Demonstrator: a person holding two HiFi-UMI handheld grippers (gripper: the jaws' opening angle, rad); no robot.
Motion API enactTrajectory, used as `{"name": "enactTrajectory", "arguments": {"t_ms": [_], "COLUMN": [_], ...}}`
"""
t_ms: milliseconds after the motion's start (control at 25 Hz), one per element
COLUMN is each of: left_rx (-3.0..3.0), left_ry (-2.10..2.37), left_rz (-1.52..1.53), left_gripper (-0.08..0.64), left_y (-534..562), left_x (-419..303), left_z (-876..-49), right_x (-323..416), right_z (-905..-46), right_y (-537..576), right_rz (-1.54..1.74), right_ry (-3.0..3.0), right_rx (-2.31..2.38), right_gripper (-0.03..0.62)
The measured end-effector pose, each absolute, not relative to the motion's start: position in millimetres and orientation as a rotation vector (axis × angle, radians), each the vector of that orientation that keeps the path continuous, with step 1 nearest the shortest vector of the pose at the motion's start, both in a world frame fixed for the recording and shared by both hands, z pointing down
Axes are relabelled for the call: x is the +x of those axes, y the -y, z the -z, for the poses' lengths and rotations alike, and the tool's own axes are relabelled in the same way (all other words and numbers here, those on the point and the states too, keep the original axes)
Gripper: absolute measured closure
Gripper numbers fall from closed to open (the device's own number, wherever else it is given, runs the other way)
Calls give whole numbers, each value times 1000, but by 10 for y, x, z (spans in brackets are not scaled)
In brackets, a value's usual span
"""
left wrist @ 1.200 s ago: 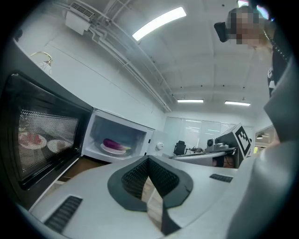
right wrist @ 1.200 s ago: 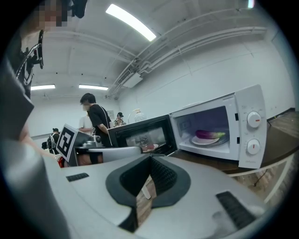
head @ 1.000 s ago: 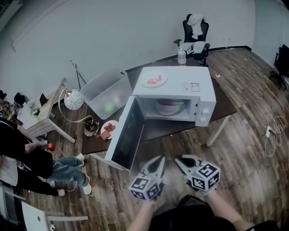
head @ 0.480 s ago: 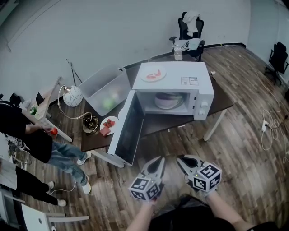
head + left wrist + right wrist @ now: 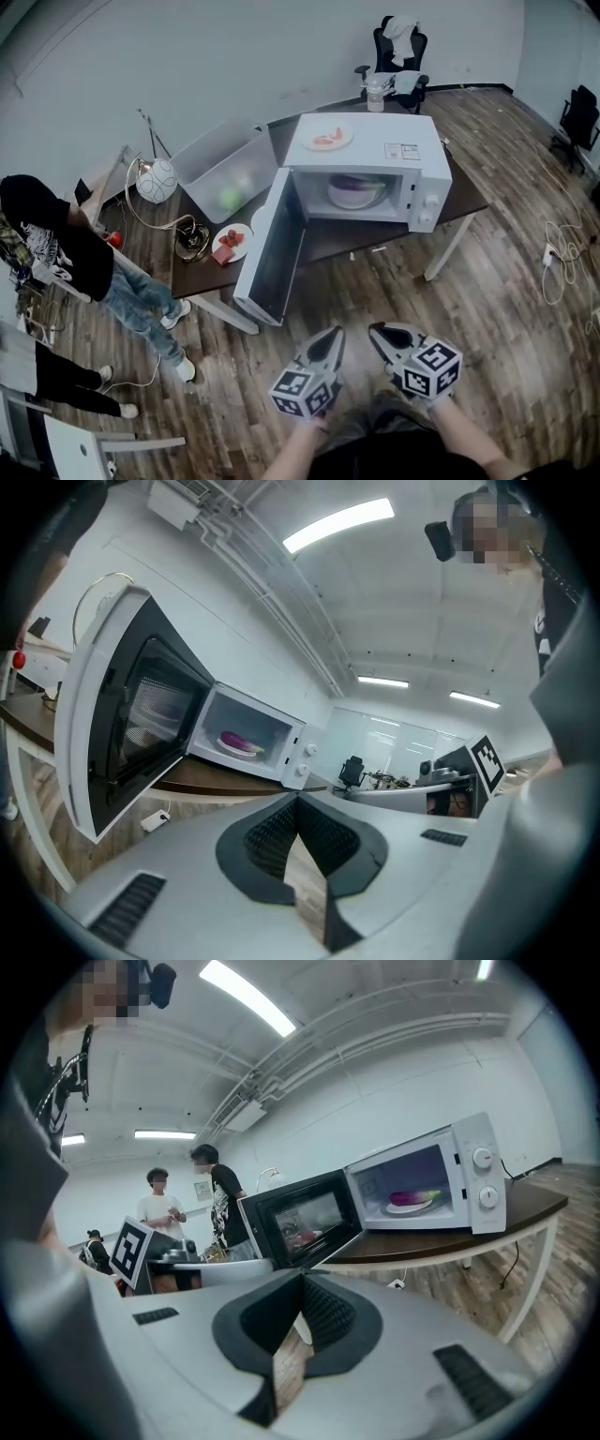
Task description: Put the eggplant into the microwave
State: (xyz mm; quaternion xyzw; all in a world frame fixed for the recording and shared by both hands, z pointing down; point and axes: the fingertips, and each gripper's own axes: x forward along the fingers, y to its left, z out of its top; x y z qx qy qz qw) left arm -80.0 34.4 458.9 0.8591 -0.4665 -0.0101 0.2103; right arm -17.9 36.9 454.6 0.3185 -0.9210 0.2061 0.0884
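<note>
Both tools low in front, well short of the table (image 5: 469, 202): left gripper (image 5: 329, 337) and right gripper (image 5: 382, 334), ribbed dark pads pressed together, nothing between them. Boxy white microwave (image 5: 394, 150) sits near the table's front edge, dark glass door (image 5: 272, 248) swung wide. Purple eggplant (image 5: 359, 187) lies on a pale plate (image 5: 407, 1208) inside the cavity. Looks light and firm, with glossy skin that's probably slippery; best pinched across the thick middle

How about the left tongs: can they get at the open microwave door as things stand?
Probably not from here. The left tongs, shut and empty, hang apart from the microwave door, with wooden floor between them. Nothing stands in the way, so a step forward should bring the door within reach.
</note>
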Motion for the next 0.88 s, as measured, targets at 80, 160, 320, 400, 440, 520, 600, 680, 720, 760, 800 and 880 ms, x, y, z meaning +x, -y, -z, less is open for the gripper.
{"name": "enactTrajectory", "arguments": {"t_ms": [80, 160, 320, 400, 440, 520, 600, 680, 720, 760, 800, 880], "left_rx": [2391, 2394, 2405, 2413, 2416, 2419, 2421, 2420, 2416, 2412, 2407, 2404], "left_ry": [1288, 1280, 1268, 1265, 1265, 1268, 1274, 1278, 1277, 1276, 1274, 1272], "left_rz": [30, 32, 46, 55, 59, 68, 77, 78, 77, 74, 71, 62], "left_gripper": [558, 558, 558, 558, 558, 558, 558, 558, 558, 558, 558, 558], "left_y": [-389, -419, -427, -430, -433, -432, -431, -427, -425, -424, -424, -403], "left_x": [-814, -824, -850, -868, -880, -912, -951, -981, -990, -996, -999, -1005], "left_z": [-4594, -4591, -4553, -4517, -4503, -4480, -4466, -4477, -4491, -4511, -4531, -4570], "right_x": [-210, -235, -248, -252, -256, -272, -298, -319, -319, -310, -289, -229], "right_z": [-4535, -4523, -4497, -4489, -4490, -4487, -4463, -4436, -4439, -4454, -4476, -4503], "right_y": [-413, -448, -463, -467, -469, -467, -462, -451, -441, -422, -390, -283], "right_rz": [-598, -583, -565, -558, -557, -555, -548, -537, -535, -538, -543, -557], "right_ry": [2740, 2739, 2741, 2740, 2738, 2736, 2741, 2748, 2747, 2742, 2735, 2724], "right_rx": [951, 954, 978, 990, 994, 1002, 1008, 1015, 1021, 1028, 1039, 1068], "right_gripper": [597, 597, 597, 597, 597, 597, 597, 597, 597, 597, 597, 597]}}
